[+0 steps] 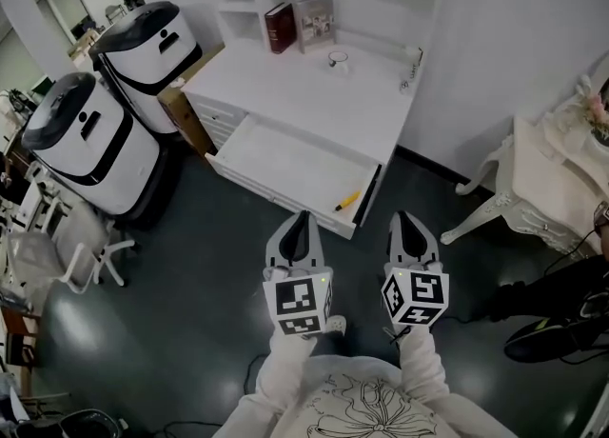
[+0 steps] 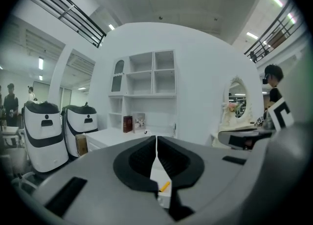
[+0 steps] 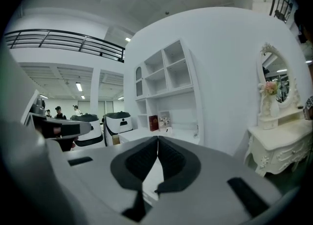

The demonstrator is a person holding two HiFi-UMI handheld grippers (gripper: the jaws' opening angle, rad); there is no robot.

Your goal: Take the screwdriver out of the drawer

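Observation:
A white drawer (image 1: 285, 155) stands pulled out of the white desk (image 1: 314, 84). A yellow-handled screwdriver (image 1: 347, 201) lies in its near right corner; it also shows through the gap under the left jaws, screwdriver (image 2: 164, 186). My left gripper (image 1: 304, 219) hovers over the dark floor just short of the drawer front, jaws shut and empty. My right gripper (image 1: 401, 220) is level with it, to the right of the drawer corner, also shut with nothing held. In the gripper views the left gripper (image 2: 156, 138) and the right gripper (image 3: 157, 138) show their tips pressed together.
Two white-and-black robot units (image 1: 105, 131) stand left of the desk beside a cardboard box (image 1: 181, 103). Books (image 1: 281, 27) and a small cup (image 1: 339, 60) sit on the desk. An ornate cream dressing table (image 1: 533, 179) stands at right, a white chair (image 1: 81, 255) at left.

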